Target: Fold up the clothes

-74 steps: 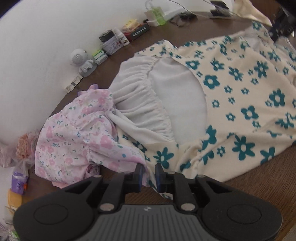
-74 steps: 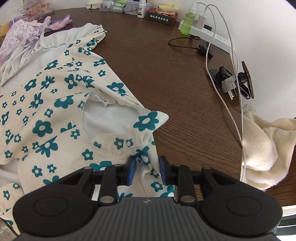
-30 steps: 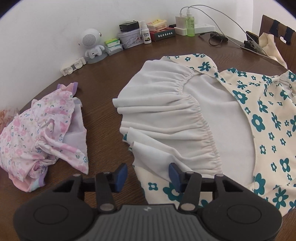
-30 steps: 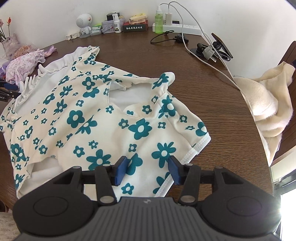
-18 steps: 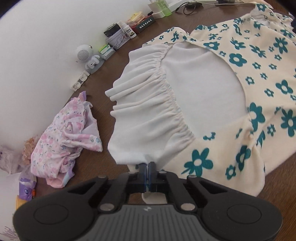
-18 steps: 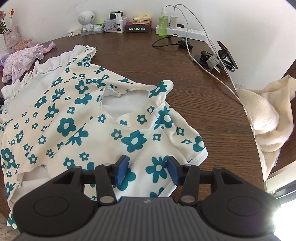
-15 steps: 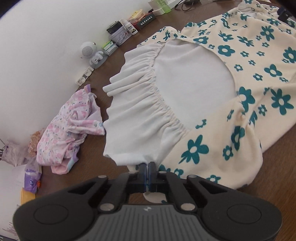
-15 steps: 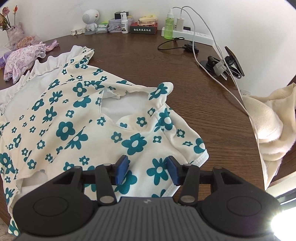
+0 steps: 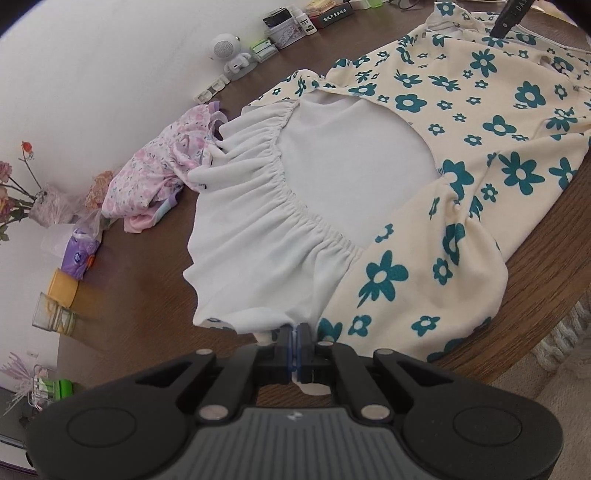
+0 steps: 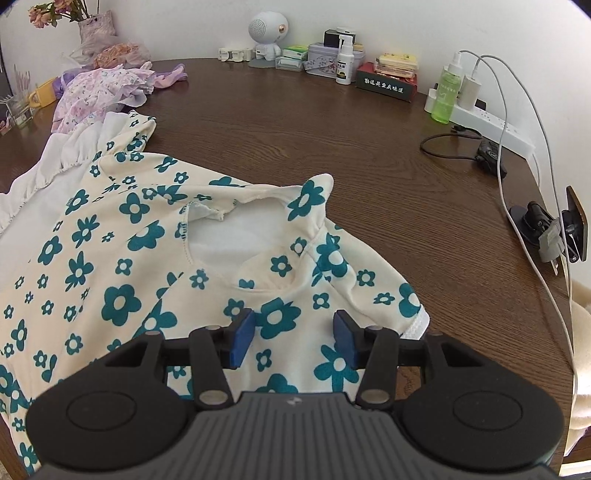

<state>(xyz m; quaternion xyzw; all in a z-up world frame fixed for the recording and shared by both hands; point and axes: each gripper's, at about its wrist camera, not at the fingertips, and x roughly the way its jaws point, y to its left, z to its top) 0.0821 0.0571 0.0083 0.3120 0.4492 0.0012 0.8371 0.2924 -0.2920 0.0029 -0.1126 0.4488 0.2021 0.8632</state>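
Note:
A cream dress with teal flowers (image 9: pixel 480 177) lies spread on the brown table (image 9: pixel 140 295), its white gathered lining (image 9: pixel 258 240) turned up at the hem. My left gripper (image 9: pixel 294 343) is shut on that hem edge at the near side, and a bit of white cloth pokes out below the pads. In the right wrist view the dress (image 10: pixel 110 258) shows its neckline opening (image 10: pixel 229 236) and a short sleeve (image 10: pixel 410 306). My right gripper (image 10: pixel 293 332) hovers open over the shoulder area; flowered cloth lies beneath it and the pads do not press on it.
A pink floral garment (image 9: pixel 162 170) is bunched beside the hem. Along the wall stand a white robot speaker (image 10: pixel 267 31), boxes, bottles (image 10: pixel 447 96) and a power strip (image 10: pixel 495 129) with cables. A cream towel (image 10: pixel 580 332) hangs at the right. The table edge (image 9: pixel 535 332) runs near the dress.
My left gripper shut on the dress hem and drew it sideways, so the ruffle now reaches the pink garment. My right gripper stayed open and shifted over the shoulder.

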